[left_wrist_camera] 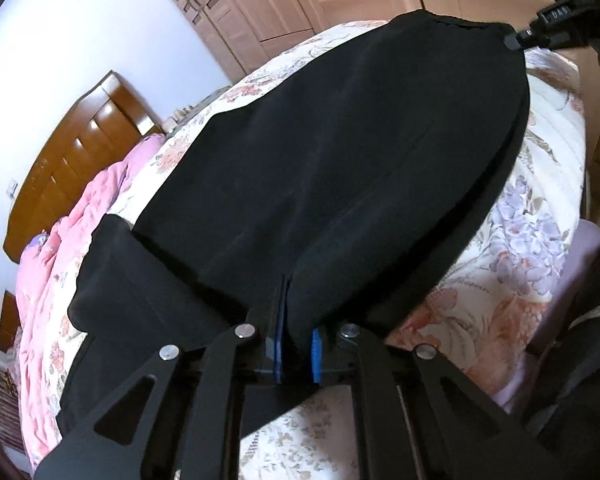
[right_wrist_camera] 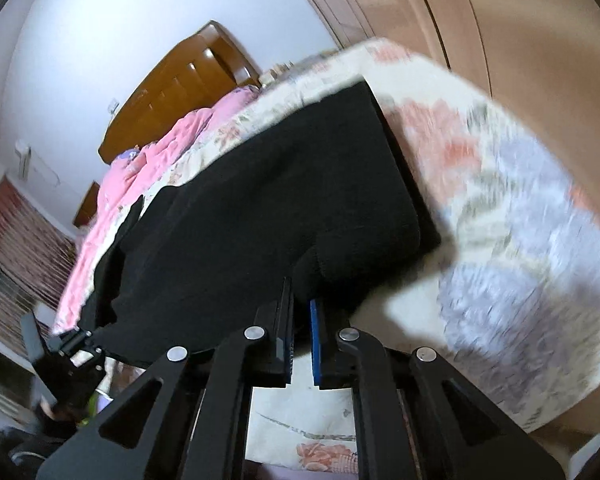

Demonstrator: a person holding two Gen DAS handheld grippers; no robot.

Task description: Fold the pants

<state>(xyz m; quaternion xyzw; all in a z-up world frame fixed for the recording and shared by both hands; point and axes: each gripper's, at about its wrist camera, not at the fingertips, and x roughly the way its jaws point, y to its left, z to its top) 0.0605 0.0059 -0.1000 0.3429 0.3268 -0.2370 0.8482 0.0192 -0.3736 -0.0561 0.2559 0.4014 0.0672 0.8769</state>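
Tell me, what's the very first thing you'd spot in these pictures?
The big black pants jump out first, spread across the middle of the flowery bedspread. Next come the two black grippers: the left gripper and the right gripper each pinch an edge of the pants in their blue-padded jaws. A pink quilt is bunched up on the bed's far side, below the wooden headboard.
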